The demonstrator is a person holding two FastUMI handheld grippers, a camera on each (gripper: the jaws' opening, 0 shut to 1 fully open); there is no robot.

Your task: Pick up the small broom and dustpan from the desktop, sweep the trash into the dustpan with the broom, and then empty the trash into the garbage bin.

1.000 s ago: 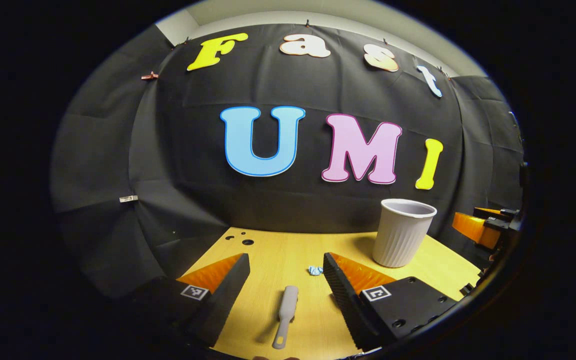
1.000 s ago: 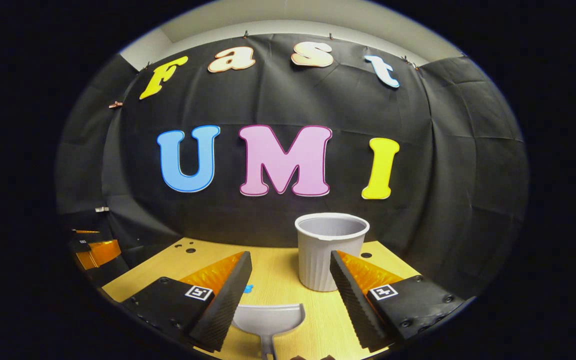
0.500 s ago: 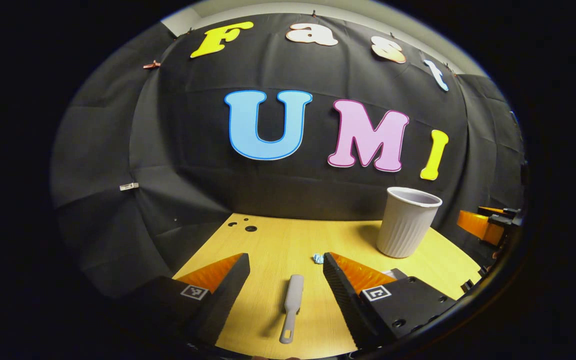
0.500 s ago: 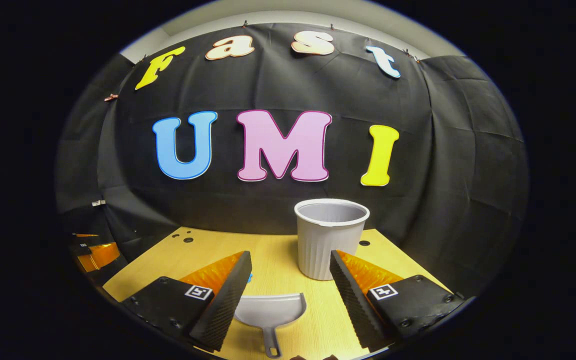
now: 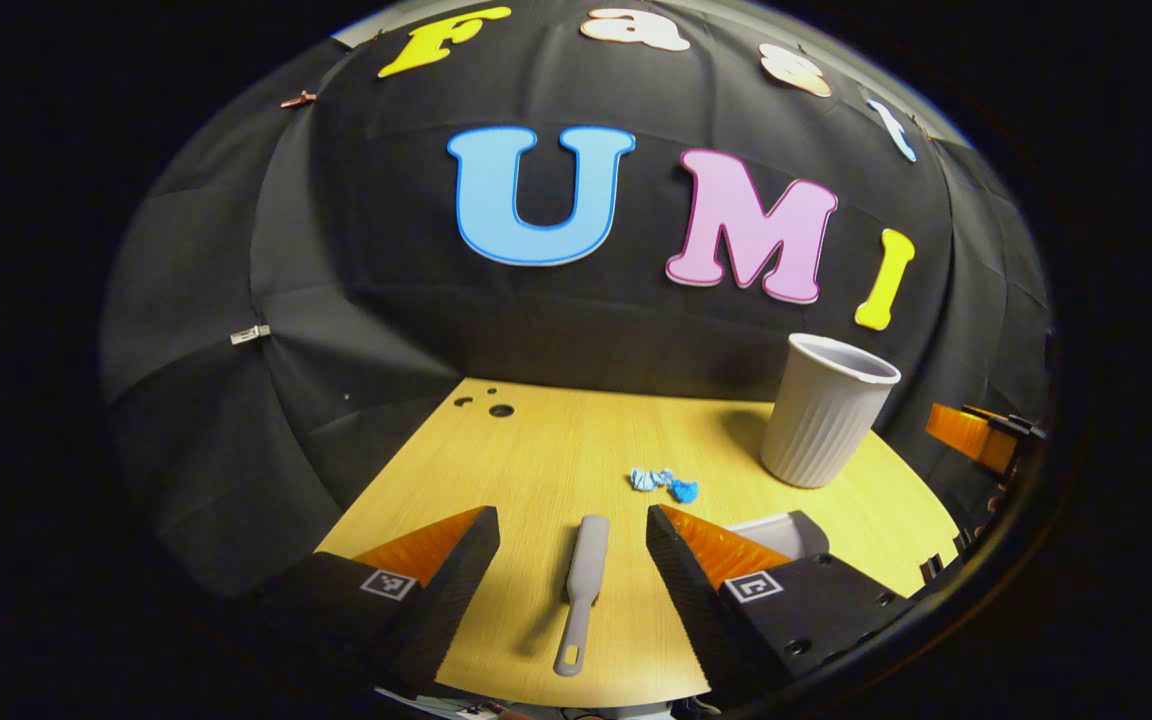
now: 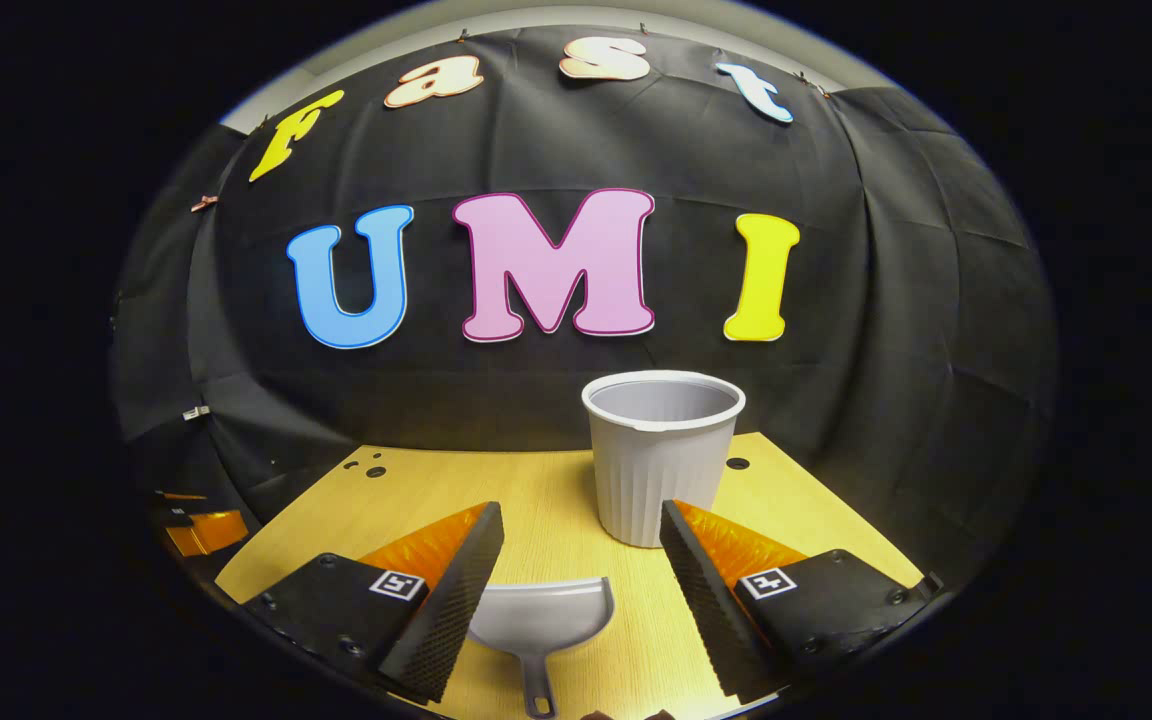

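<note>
The small broom [image 5: 581, 590] lies flat on the desktop [image 5: 536, 460] at 6 o'clock, between my left gripper [image 5: 572, 530]'s spread fingers, untouched. The dustpan [image 6: 539, 625] lies likewise inside my right gripper [image 6: 581, 525], fingers apart. The broom's slim handle could roll or skid if I close off-centre. The blue trash [image 5: 664, 483] lies at 1 o'clock; the garbage bin [image 5: 826, 420] at 2 o'clock may, I think, crowd the sweep.

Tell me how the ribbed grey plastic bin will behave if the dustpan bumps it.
The ribbed grey plastic bin looks thin-walled and empty, so probably light and apt to slide. Standing upright, tall and narrower at its base, it may tip. On the smooth wooden desktop, expect little grip.
</note>
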